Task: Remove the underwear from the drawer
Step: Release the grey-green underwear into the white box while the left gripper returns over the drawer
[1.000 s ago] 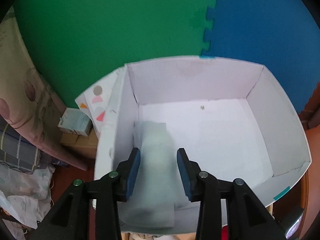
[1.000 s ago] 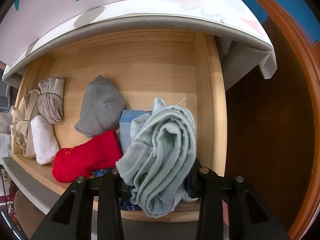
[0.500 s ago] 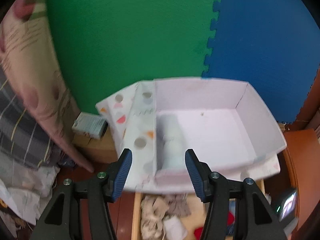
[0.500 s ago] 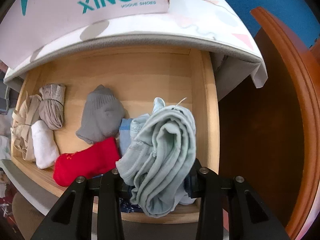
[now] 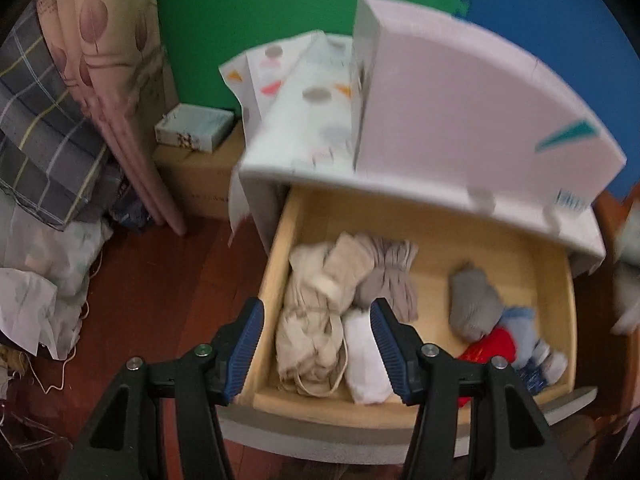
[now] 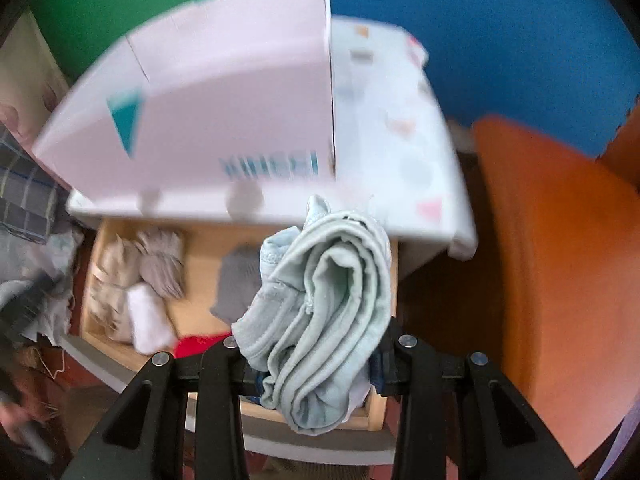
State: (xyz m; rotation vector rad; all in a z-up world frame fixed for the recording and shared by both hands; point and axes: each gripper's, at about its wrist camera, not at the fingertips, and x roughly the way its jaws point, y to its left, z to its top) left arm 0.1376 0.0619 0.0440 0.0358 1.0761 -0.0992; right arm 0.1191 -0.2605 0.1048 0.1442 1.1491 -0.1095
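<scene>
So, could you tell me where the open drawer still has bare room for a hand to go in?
Bare drawer floor runs along the back under the white box and down the middle, between the beige bundles and the grey roll. The left side and front right corner, with the red item, are crowded.

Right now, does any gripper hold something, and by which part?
The right gripper clamps the pale green underwear at the bundle's lower middle. The left gripper is open, holding nothing.

The open wooden drawer holds beige, white, grey and red garments on its floor
</scene>
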